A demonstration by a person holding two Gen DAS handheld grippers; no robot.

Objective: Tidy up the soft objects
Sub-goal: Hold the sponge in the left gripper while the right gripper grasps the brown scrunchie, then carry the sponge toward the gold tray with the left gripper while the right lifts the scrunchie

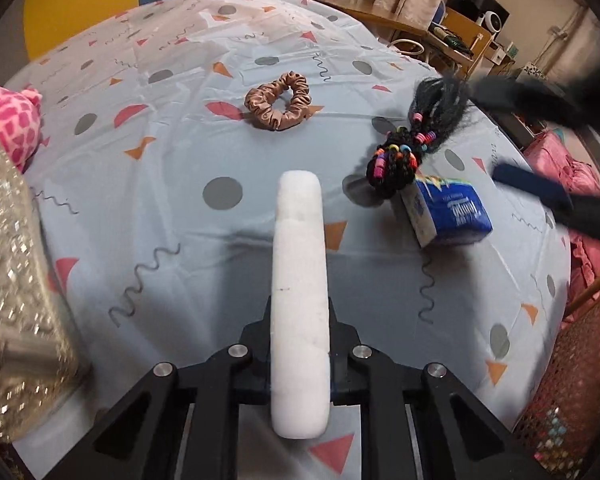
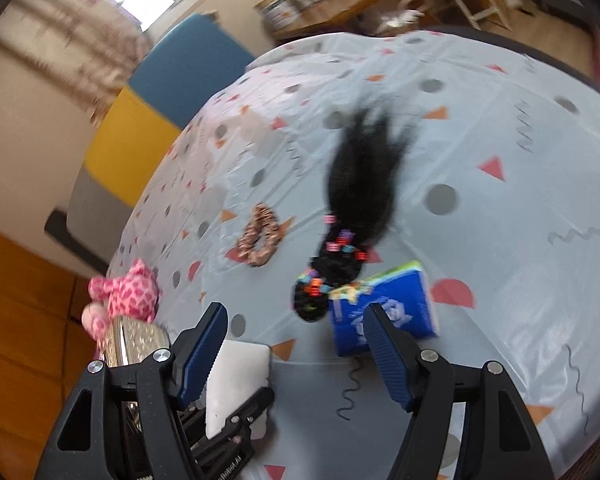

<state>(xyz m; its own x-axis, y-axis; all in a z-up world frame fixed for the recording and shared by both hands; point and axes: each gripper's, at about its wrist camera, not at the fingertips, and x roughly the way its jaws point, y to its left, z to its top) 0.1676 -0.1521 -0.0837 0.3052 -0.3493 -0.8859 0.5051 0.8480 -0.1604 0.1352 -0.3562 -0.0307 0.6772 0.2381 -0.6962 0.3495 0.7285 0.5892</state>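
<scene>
My left gripper (image 1: pixel 300 308) is shut on a white foam sponge (image 1: pixel 299 280) and holds it edge-on above the patterned tablecloth (image 1: pixel 160 200). The sponge also shows in the right wrist view (image 2: pixel 236 388). A brown satin scrunchie (image 1: pixel 279 101) lies beyond it. A black hair piece with coloured beads (image 1: pixel 400 156) lies to the right, against a blue tissue pack (image 1: pixel 448 216). My right gripper (image 2: pixel 296 344) is open and empty, above the table near the tissue pack (image 2: pixel 384 312) and hair piece (image 2: pixel 340 256).
A glittery silver box (image 1: pixel 16 280) stands at the left edge with a pink spotted plush toy (image 1: pixel 8 120) behind it. A wooden desk with clutter (image 1: pixel 440 20) stands past the table. Pink fabric (image 1: pixel 560 168) lies off the right side.
</scene>
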